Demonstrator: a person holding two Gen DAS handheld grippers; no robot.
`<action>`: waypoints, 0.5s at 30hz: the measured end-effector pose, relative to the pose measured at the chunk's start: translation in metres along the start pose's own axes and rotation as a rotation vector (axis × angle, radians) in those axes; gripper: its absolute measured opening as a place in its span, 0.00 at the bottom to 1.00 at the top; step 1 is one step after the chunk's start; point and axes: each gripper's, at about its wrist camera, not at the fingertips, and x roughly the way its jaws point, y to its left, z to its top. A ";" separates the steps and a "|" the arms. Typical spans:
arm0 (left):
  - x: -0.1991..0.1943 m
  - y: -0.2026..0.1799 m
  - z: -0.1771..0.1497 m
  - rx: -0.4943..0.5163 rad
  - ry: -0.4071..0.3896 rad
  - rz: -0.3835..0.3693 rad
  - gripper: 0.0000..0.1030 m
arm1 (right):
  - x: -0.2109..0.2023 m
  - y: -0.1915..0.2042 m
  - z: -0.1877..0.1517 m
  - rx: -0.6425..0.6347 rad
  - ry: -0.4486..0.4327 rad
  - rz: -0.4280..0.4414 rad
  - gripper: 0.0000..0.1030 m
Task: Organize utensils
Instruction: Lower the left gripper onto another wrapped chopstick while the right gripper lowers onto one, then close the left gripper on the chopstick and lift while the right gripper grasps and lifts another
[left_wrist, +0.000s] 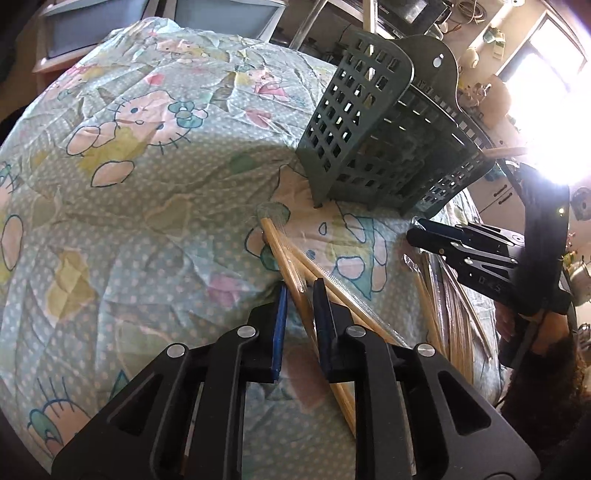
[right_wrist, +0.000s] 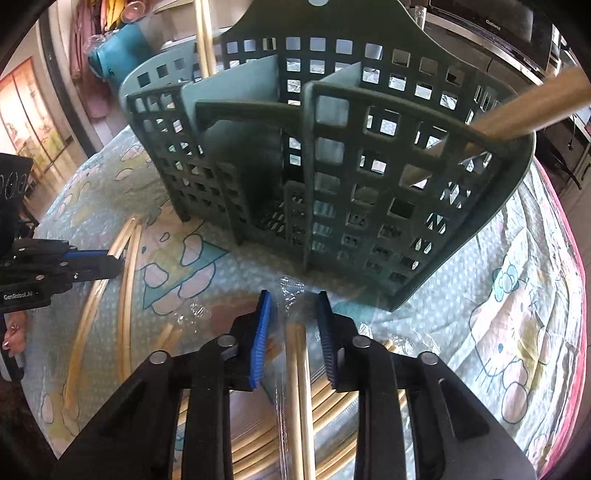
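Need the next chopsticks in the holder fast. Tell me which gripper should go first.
Left, probably. The left gripper already straddles chopsticks lying clear on the cloth; the right gripper straddles wrapped chopsticks, though nearer the green holder.

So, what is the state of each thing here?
Left gripper: jaws narrow around a chopstick pair, not pressing.
Right gripper: jaws apart over chopsticks in clear wrap.
Green basket: upright on the cloth, wooden handle inside.
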 end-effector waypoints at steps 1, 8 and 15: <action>0.000 0.000 0.001 -0.002 0.003 -0.001 0.11 | 0.000 0.000 0.000 0.001 -0.001 -0.001 0.13; 0.006 0.005 0.016 -0.033 0.015 -0.002 0.11 | -0.017 -0.011 -0.003 0.009 -0.050 0.024 0.06; 0.007 0.013 0.022 -0.041 0.006 -0.020 0.06 | -0.054 -0.014 -0.006 0.000 -0.135 0.043 0.05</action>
